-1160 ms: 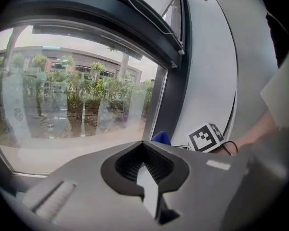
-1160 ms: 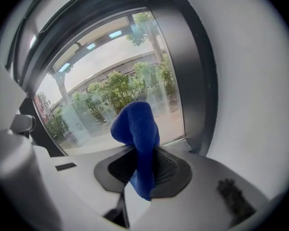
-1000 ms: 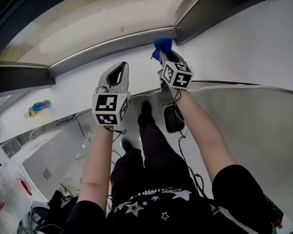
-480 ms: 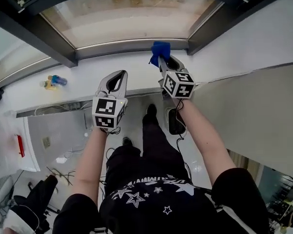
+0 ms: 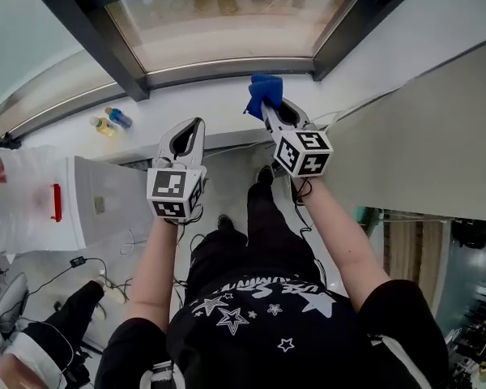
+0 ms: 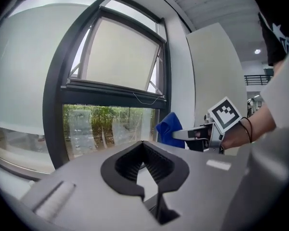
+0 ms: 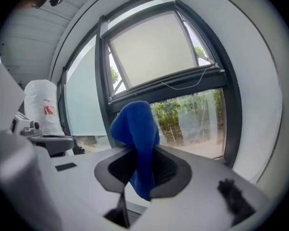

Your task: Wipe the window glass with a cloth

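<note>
The window glass [image 5: 219, 23] fills the top of the head view, in a dark frame [image 5: 105, 51]. A blue cloth [image 5: 264, 91] sticks up from my right gripper [image 5: 270, 109], which is shut on it just below the pane's lower right corner, over the white sill [image 5: 219, 108]. The right gripper view has the cloth [image 7: 137, 138] bunched between the pads, with the lower pane [image 7: 192, 121] ahead. My left gripper [image 5: 196, 126] is held level beside it, shut and empty. From the left gripper view [image 6: 142, 144] the cloth [image 6: 169, 128] and right gripper [image 6: 185, 134] show to the right of the glass [image 6: 106, 124].
Small bottles [image 5: 112, 121] lie on the sill to the left. A white cabinet [image 5: 105, 205] and a white bag [image 5: 8, 193] stand lower left. A grey partition [image 5: 421, 128] rises on the right. Cables lie on the floor [image 5: 81, 270] by the person's legs.
The head view has swung, so the window, sill and bottles sit further right and lower. Both grippers keep almost the same pose, and the right one still holds the cloth.
</note>
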`<state>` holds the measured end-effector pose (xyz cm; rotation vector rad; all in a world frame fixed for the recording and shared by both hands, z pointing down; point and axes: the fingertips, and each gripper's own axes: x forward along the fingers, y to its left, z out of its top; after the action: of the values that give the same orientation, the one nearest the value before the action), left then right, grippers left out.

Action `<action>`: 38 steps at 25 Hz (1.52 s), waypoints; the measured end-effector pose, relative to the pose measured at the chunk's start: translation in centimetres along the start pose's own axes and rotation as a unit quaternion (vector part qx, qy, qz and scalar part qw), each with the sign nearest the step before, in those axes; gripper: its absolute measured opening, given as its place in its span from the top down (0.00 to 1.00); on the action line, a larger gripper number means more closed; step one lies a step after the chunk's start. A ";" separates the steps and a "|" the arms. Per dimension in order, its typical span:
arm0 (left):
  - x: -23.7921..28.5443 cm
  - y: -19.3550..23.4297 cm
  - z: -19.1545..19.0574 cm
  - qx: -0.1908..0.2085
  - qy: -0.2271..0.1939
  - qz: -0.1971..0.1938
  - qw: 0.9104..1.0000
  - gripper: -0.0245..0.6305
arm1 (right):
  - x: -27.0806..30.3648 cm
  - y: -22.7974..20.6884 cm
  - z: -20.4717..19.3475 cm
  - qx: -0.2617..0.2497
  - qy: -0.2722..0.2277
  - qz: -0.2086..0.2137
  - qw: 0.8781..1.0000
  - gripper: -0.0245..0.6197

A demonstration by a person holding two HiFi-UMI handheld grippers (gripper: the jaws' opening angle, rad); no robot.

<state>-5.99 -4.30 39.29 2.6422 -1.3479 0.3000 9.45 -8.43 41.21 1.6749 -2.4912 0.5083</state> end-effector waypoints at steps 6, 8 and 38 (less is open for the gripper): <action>-2.7 -1.9 -0.5 -0.028 -0.005 -0.006 1.000 0.95 | -3.4 2.6 -0.1 0.038 -0.010 0.001 0.999 0.84; -3.3 -3.1 -0.4 -0.027 -0.006 -0.010 1.000 0.95 | -4.3 3.3 0.0 0.042 -0.016 0.013 0.999 0.85; -17.2 -26.1 0.3 -0.026 -0.046 0.036 0.998 0.95 | -30.6 6.1 -2.9 -0.012 -0.019 0.118 0.993 0.85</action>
<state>5.41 24.19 33.42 2.5979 -1.4614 0.1516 15.54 21.54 34.58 1.4013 -2.7274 0.4682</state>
